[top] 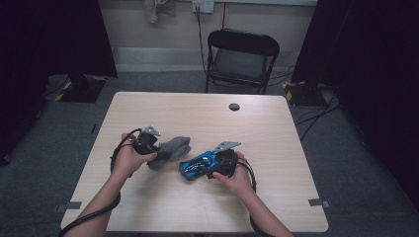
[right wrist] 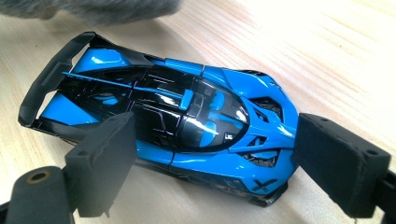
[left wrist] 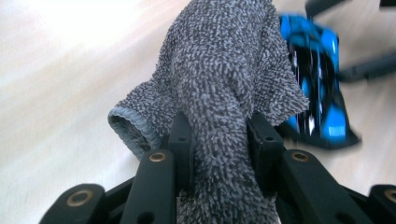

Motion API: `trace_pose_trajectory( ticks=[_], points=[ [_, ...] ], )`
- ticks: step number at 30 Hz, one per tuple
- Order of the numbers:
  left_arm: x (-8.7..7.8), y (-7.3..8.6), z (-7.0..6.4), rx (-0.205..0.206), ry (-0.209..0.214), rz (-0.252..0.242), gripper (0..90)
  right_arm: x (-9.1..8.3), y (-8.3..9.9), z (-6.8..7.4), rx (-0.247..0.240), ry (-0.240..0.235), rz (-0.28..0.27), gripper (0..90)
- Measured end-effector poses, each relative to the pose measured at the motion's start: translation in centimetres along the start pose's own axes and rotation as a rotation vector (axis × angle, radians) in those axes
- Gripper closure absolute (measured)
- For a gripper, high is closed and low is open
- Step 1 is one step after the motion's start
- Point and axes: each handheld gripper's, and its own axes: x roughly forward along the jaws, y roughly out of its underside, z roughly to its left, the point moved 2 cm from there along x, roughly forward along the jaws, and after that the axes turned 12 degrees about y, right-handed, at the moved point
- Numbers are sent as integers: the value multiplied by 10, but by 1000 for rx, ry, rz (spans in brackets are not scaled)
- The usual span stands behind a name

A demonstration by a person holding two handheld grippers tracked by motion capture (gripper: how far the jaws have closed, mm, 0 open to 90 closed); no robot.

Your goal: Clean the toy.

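Observation:
A grey fuzzy sock (top: 174, 148) lies bunched on the wooden table (top: 207, 118), left of centre. My left gripper (top: 157, 148) is shut on it; in the left gripper view the sock (left wrist: 219, 70) is pinched between the two black jaws of that gripper (left wrist: 219, 133) and drapes over them. Just right of the sock rests a blue and black toy race car (top: 193, 169). My right gripper (right wrist: 215, 154) stands open over the car (right wrist: 196, 116), one pad (right wrist: 105, 161) by its flank and the other at its nose. The car (left wrist: 322, 84) also lies behind the sock.
A round cable hole (top: 234, 106) sits near the table's far edge. Beyond the table a black folding chair (top: 242, 52) stands, with dark curtains at both sides. Bare tabletop surrounds the sock and car.

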Motion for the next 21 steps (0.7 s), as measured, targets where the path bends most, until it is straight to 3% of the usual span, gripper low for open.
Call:
trace_pose_trajectory(
  ticks=[3, 7, 13, 16, 21],
  points=[
    [16, -17, -2, 8, -19, -16, 677, 0, 0, 0, 0, 0, 3, 129],
    [45, -35, -6, 32, -33, 8, 676, 0, 0, 0, -1, -1, -1, 129],
    [82, -44, -14, 42, -44, 72, 676, 0, 0, 0, 3, 0, -3, 129],
    [84, -42, -14, 42, -41, 83, 680, 0, 1, 0, 5, 1, -7, 130],
    [70, -32, -11, 37, -17, 106, 681, 0, 1, 0, 4, 1, -7, 130]
  ],
)
